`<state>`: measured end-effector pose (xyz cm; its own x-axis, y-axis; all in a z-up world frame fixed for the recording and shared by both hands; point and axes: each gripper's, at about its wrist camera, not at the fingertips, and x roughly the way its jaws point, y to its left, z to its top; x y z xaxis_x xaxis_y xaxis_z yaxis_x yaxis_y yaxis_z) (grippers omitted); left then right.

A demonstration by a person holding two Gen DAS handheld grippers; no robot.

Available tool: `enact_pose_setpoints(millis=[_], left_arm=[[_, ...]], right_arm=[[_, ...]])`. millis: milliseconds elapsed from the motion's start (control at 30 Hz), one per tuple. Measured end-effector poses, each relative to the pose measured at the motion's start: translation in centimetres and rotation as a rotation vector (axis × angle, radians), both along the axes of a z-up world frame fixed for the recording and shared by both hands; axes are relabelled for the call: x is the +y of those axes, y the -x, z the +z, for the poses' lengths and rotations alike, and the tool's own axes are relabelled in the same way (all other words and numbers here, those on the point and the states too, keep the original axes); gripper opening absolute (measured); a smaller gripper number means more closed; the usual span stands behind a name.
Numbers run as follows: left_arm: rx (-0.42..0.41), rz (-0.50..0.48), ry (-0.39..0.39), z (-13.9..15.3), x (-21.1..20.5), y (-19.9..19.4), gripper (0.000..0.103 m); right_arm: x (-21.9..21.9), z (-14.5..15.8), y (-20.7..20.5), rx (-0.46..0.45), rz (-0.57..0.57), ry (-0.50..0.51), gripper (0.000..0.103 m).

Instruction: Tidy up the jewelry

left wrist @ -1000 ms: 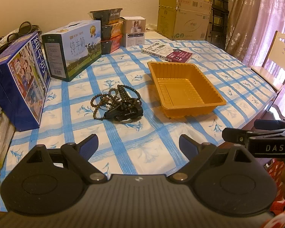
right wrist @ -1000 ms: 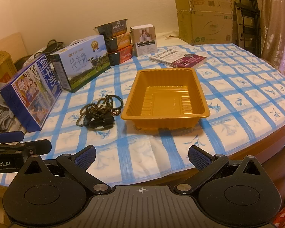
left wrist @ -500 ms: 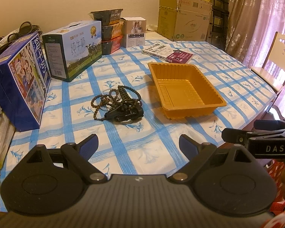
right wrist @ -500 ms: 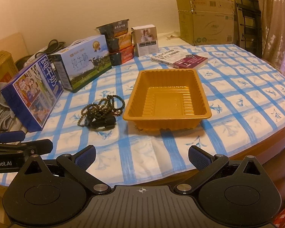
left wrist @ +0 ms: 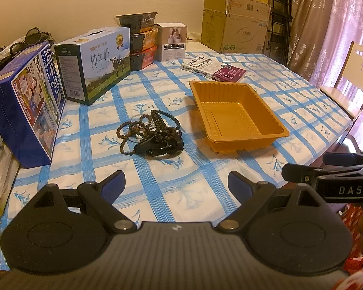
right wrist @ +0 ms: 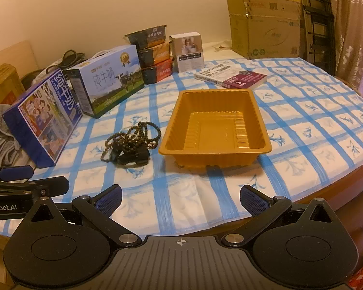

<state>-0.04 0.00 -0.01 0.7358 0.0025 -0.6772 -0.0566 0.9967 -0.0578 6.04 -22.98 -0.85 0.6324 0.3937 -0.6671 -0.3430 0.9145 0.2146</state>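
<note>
A tangle of dark beaded bracelets and black straps (left wrist: 150,133) lies on the blue-checked tablecloth; it also shows in the right wrist view (right wrist: 130,143). An empty orange plastic tray (left wrist: 237,117) stands just right of it, seen too in the right wrist view (right wrist: 215,130). My left gripper (left wrist: 176,186) is open and empty, low over the table's near edge, short of the jewelry. My right gripper (right wrist: 180,199) is open and empty, near the table's front edge, facing the tray.
Two milk cartons (left wrist: 29,101) (left wrist: 94,60), stacked snack boxes (left wrist: 140,41), a small white box (left wrist: 173,39) and a book (left wrist: 214,70) line the table's left and back. A cardboard box (left wrist: 234,33) stands behind. A chair (left wrist: 351,72) is at the right.
Both grippers have crept slightly forward toward the table; the jewelry and tray have not moved.
</note>
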Motion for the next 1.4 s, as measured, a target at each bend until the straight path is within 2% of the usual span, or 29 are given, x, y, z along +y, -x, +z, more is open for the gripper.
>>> enact_pose_setpoints(millis=[1400], left_arm=[[-0.004,-0.003,0.011,0.4,0.3,-0.5,0.091]], right_arm=[[0.6,-0.9,-1.0,-0.005,-0.018,-0.003,0.103]])
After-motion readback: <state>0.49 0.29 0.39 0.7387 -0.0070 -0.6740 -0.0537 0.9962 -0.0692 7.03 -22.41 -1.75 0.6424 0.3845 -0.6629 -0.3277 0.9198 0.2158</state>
